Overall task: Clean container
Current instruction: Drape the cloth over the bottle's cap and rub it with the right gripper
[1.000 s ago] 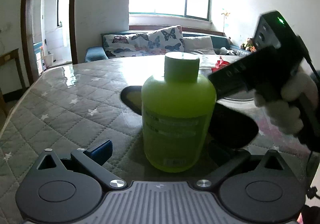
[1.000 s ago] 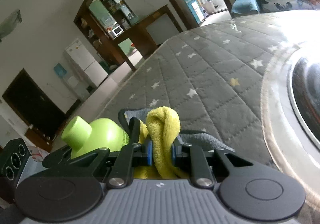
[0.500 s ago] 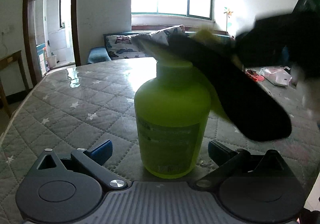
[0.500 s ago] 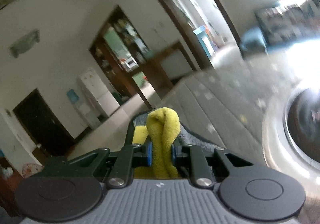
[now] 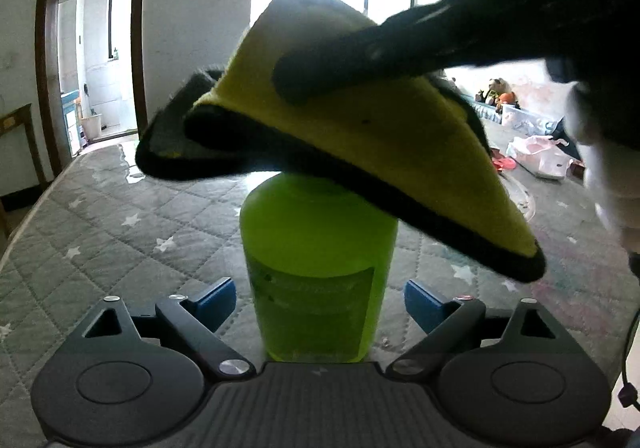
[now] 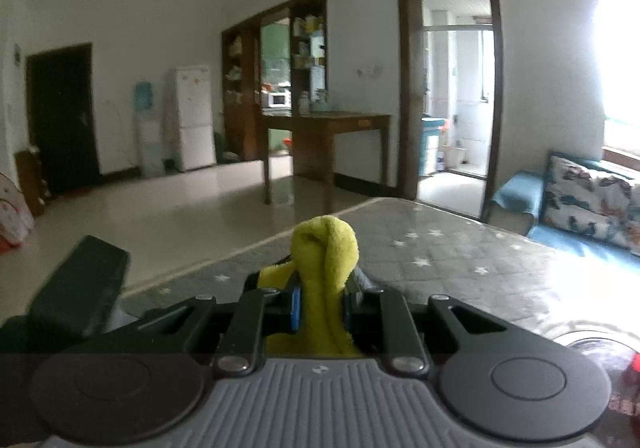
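The green bottle (image 5: 318,268) stands upright on the grey star-quilted table (image 5: 100,232), between the 2 blue-padded fingers (image 5: 216,298) of the left gripper (image 5: 320,302) — these are spread wide, a clear gap on either side, gripping nothing. The right gripper (image 6: 320,308) has its fingers pinched tight on a yellow cloth (image 5: 360,135) with a dark edge. Seen from the left wrist, the cloth drapes over the bottle's top, hiding the cap — whether it presses on it cannot be told.
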`<move>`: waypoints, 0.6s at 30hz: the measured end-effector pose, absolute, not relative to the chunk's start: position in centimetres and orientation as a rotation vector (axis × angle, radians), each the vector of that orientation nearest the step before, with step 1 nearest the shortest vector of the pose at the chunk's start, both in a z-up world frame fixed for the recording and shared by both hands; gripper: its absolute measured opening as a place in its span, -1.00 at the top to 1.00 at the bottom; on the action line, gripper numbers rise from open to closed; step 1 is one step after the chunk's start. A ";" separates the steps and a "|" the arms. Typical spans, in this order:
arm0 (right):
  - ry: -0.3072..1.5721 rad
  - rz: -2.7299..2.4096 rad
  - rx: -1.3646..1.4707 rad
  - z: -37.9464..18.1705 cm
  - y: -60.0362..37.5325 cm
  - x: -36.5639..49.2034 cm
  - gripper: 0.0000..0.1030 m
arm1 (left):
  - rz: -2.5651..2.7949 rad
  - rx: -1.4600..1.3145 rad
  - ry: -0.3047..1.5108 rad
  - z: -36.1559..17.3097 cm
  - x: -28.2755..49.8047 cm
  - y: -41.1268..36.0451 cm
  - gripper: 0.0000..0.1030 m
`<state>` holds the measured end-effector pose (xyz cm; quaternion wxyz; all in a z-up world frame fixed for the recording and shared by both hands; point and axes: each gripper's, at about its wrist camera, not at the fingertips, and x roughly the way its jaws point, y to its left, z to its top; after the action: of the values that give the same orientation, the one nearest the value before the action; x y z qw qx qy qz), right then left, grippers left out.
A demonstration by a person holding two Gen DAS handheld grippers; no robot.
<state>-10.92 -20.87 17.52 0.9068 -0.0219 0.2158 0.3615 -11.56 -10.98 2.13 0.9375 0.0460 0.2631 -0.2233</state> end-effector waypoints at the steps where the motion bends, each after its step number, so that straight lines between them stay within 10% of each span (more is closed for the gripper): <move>1: 0.441 0.735 -0.066 17.6 -20.6 -11.1 0.65 | -0.460 0.094 0.536 2.2 -11.6 -11.0 -0.74; 18: 0.397 0.759 -0.125 17.3 -20.4 -15.4 0.65 | -0.464 0.091 0.542 2.0 -12.2 -10.9 -0.57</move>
<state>-15.39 -20.36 17.30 0.9078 -0.0606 0.1924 0.3676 -12.15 -10.94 1.96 0.9359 0.0447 0.2653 -0.2272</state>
